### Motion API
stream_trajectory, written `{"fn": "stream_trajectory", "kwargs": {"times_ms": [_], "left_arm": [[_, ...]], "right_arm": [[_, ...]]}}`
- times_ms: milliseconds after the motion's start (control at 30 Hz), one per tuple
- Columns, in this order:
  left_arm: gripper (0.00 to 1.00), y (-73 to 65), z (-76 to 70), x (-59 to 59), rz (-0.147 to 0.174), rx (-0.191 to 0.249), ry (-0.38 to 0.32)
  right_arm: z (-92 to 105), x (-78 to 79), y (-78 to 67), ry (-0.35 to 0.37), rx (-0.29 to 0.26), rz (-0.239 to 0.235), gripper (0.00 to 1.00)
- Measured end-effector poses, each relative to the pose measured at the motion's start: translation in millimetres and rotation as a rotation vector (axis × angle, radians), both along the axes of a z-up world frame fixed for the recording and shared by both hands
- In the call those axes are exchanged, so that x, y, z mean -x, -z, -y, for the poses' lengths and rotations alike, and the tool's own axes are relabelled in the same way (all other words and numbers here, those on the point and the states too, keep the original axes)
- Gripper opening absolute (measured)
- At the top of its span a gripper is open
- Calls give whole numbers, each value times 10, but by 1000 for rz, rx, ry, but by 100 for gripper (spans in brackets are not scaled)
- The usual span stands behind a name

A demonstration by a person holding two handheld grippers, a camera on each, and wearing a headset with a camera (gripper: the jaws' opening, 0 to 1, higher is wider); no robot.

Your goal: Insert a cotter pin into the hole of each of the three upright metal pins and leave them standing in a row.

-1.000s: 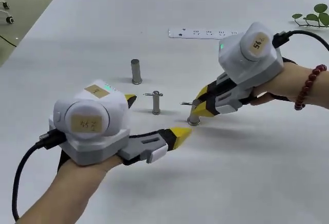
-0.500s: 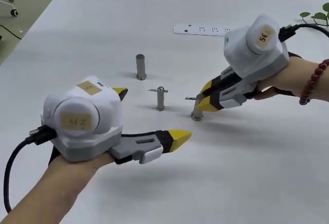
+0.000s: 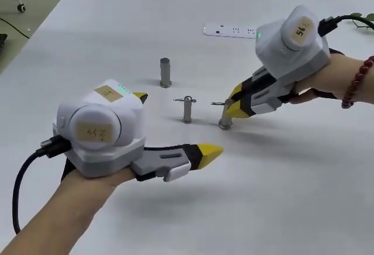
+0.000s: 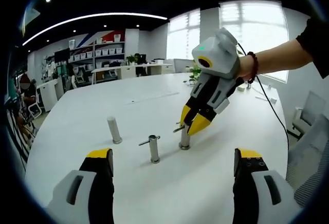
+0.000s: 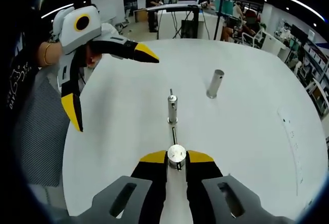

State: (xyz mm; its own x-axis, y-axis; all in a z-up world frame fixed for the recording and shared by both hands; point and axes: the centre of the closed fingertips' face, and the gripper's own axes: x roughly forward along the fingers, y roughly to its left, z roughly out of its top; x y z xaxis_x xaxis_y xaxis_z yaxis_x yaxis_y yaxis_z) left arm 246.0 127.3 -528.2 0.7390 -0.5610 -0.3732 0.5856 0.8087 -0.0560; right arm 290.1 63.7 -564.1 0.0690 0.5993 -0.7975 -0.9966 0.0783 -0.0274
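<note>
Three upright metal pins stand in a row on the white table (image 3: 304,173). The far pin (image 3: 165,72) is bare. A cotter pin (image 3: 182,99) crosses the top of the middle pin (image 3: 187,110). My right gripper (image 3: 234,104) is at the top of the near pin (image 3: 225,120), shut on a second cotter pin (image 3: 217,103) whose end sticks out past that pin. In the right gripper view the yellow tips flank the near pin's top (image 5: 177,153). My left gripper (image 3: 175,123) hovers open and empty in front of the row.
A white power strip (image 3: 231,31) lies at the back of the table, and a small plant (image 3: 365,18) sits at the far right. The table's left edge (image 3: 35,30) drops to the floor. Cables trail from both grippers.
The head camera has shifted a little. My right gripper stays at the near pin with the cotter pin. My left gripper has barely moved.
</note>
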Motion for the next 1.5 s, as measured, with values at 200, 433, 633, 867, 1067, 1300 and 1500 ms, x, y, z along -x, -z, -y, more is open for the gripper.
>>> {"fn": "stream_trajectory", "kwargs": {"times_ms": [200,433,633,867,1067,1300,1500], "left_arm": [[97,22,-23,-23,0,-15,-8],[96,18,-24,-36,1,-11,-14],[96,12,-62,-63,0,0,-33],[96,11,-53,-64,0,1,-29],[97,17,-56,-64,0,-6,-28],[98,9,-60,-64,8,-16,-27],[99,8,-62,-60,8,-22,-28]], "right_arm": [[4,-28,15,-5,6,-6,8],[19,-46,33,-7,8,-19,8],[23,-79,42,-5,5,-18,8],[21,-103,58,-19,12,-37,9],[18,-128,52,-33,0,-31,16],[-4,-152,-30,-11,-32,-39,26],[-120,-190,-134,89,-131,-86,31]]}}
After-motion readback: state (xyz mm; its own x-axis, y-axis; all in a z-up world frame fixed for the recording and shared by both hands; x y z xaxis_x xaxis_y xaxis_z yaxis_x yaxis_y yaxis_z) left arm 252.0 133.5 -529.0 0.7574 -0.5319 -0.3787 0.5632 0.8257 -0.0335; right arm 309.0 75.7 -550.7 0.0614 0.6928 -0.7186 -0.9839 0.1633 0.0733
